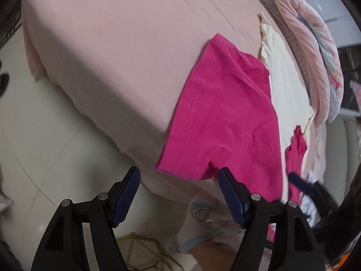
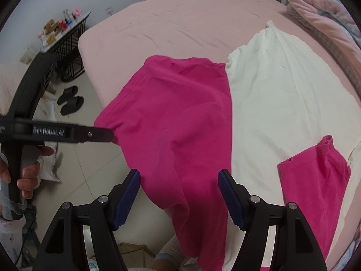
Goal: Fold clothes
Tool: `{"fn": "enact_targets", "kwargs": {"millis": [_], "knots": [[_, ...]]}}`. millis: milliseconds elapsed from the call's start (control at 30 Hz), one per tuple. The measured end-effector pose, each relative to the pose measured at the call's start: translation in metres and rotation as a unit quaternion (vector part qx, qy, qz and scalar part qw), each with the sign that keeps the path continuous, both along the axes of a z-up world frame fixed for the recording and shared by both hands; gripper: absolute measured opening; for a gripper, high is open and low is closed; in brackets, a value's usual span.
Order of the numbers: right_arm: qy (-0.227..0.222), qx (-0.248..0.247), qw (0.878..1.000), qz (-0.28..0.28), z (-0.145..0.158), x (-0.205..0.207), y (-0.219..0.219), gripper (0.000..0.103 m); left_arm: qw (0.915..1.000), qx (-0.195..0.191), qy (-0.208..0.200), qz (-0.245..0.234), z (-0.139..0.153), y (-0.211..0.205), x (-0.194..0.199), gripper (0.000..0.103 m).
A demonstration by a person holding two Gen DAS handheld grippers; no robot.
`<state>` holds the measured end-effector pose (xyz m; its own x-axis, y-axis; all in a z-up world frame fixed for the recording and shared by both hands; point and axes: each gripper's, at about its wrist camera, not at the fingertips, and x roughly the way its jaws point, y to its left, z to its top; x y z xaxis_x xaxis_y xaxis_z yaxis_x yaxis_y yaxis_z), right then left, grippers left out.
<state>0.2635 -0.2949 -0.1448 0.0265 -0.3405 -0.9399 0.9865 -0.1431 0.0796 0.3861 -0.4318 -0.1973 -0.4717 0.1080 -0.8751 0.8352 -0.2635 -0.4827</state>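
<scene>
A magenta T-shirt (image 1: 225,117) lies on the pink bed (image 1: 112,45), its stitched hem hanging over the mattress edge. My left gripper (image 1: 178,194) is open, its blue pads spread just below the shirt's lower corner and holding nothing. In the right wrist view the shirt (image 2: 180,113) drapes off the bed edge, one sleeve (image 2: 315,176) folded out to the right. My right gripper (image 2: 179,196) is open above the hanging fabric, empty. The left gripper (image 2: 112,135) shows side-on there, its tip at the shirt's left corner.
A cream garment (image 2: 282,90) lies spread under and beside the shirt. A rolled pink quilt (image 2: 320,6) sits at the bed's far right. Black slippers (image 2: 70,100) and a wire side table (image 2: 67,29) stand on the tiled floor at left. A socked foot (image 1: 196,221) is below.
</scene>
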Motion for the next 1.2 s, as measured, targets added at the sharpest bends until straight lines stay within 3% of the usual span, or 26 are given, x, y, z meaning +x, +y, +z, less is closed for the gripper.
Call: {"fn": "enact_targets", "kwargs": {"millis": [133,233,367,667,1200], "knots": [[0.011,0.006,1.000,0.016,-0.005,0.009,-0.001,0.071,0.9979,0.042,0.036,0.033,-0.011,-0.002,0.002,0.070],[0.015,0.009,1.000,0.025,-0.006,0.012,-0.001,0.071,0.9963,0.044,0.056,0.048,-0.012,-0.001,0.004,0.068],[0.015,0.002,1.000,0.026,-0.003,0.010,-0.001,0.071,0.9964,0.028,0.064,0.048,-0.007,-0.001,0.002,0.049],[0.019,-0.002,0.999,0.038,-0.002,0.016,-0.009,0.071,0.9943,0.009,0.088,0.059,0.002,-0.005,0.001,0.023],[0.012,-0.009,0.996,0.087,-0.008,0.041,-0.045,0.071,0.9899,-0.011,0.135,0.042,0.033,-0.019,-0.015,0.017]]}}
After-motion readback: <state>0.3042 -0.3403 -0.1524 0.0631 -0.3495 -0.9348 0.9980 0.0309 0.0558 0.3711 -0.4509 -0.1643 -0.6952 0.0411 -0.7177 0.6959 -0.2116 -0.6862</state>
